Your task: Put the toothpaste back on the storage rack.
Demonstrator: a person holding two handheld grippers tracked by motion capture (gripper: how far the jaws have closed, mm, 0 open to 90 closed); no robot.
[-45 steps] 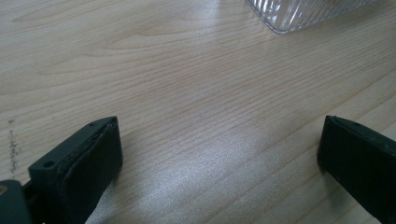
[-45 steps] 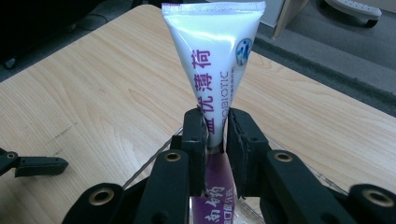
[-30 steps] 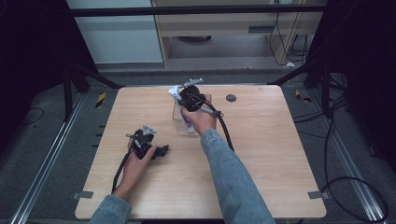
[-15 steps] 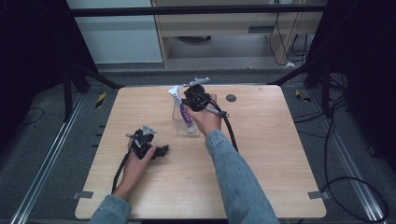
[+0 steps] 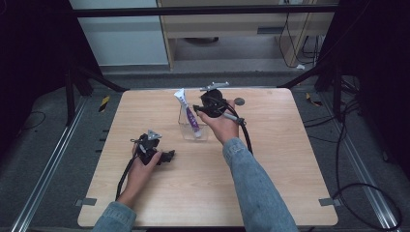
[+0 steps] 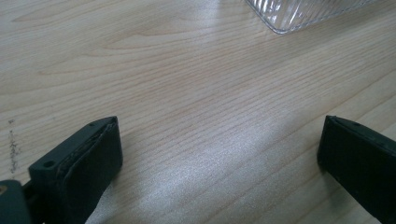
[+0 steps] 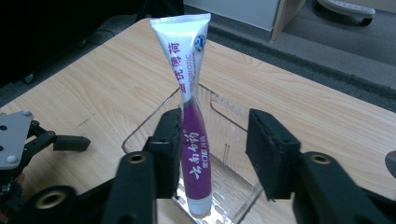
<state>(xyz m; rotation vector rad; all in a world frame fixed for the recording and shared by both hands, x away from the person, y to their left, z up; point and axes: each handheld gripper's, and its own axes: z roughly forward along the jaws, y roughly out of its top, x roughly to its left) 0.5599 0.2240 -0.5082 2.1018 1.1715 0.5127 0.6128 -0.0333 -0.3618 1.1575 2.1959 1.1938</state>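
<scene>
A white and purple toothpaste tube (image 5: 189, 113) stands cap down, leaning, in a clear plastic container (image 5: 196, 131) at the table's middle back. My right gripper (image 5: 201, 109) sits just right of it, open. In the right gripper view the tube (image 7: 192, 140) rests against the left pad (image 7: 169, 140), while the other pad stands well apart from it. My left gripper (image 5: 169, 156) lies low on the table in front and to the left of the container, jaws wide open over bare wood (image 6: 219, 154). A corner of the container (image 6: 299, 14) shows ahead of it.
A small dark round mark (image 5: 239, 101) lies on the wooden table (image 5: 290, 159) right of the right hand. The right gripper's cable (image 5: 247, 137) trails toward the front. Black frame legs (image 5: 72, 82) stand off the table's back corners. The left gripper (image 7: 28, 140) shows at the left of the right gripper view.
The right gripper has drawn back to the right from over the container and opened. The toothpaste tube now stands free in the container. The left gripper has stayed put.
</scene>
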